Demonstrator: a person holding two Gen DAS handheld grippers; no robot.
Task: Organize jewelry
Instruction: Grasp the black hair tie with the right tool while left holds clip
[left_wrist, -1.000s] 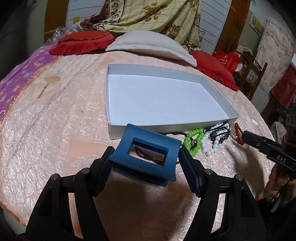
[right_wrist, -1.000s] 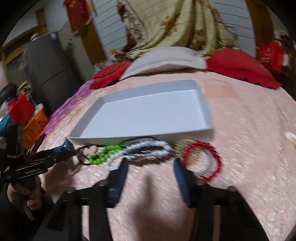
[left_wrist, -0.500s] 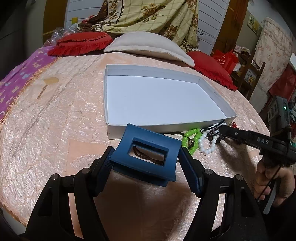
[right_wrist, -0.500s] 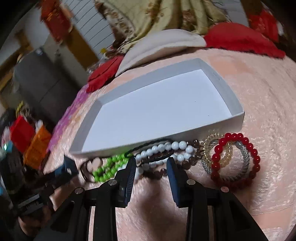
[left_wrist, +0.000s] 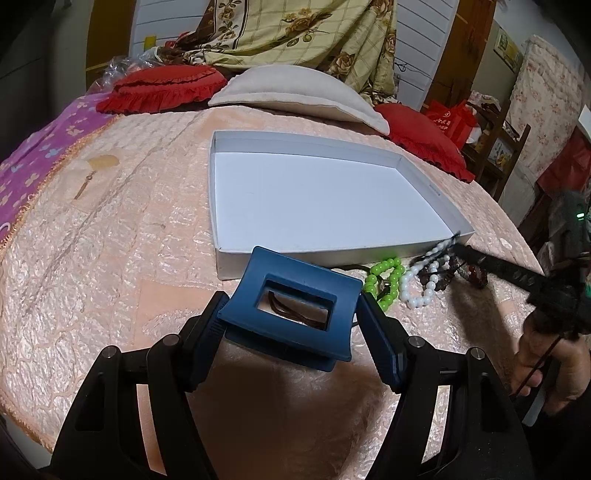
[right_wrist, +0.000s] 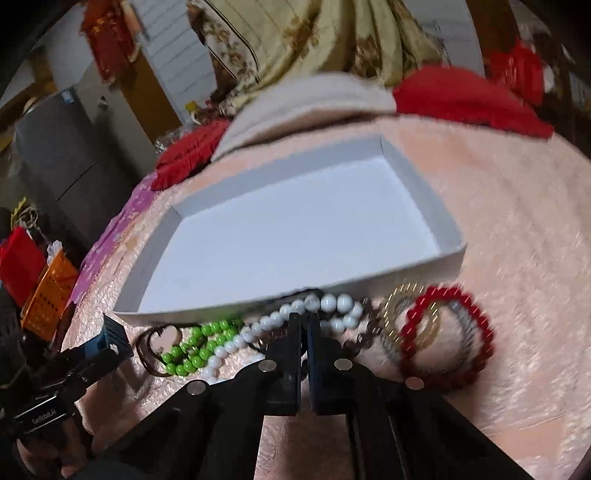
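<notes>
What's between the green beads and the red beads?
In the right wrist view, the white bead string, some brown beads and a gold coil bracelet lie between the green beads and red beads.

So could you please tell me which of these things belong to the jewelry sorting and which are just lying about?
Job:
white tray
blue hair claw, in left gripper
white beads, at right gripper
green beads
red bracelet

Lying about:
red cushions
cream pillow
floral blanket

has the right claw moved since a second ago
Yes. The right claw has advanced toward the white tray and closed over the white bead bracelet.
</notes>
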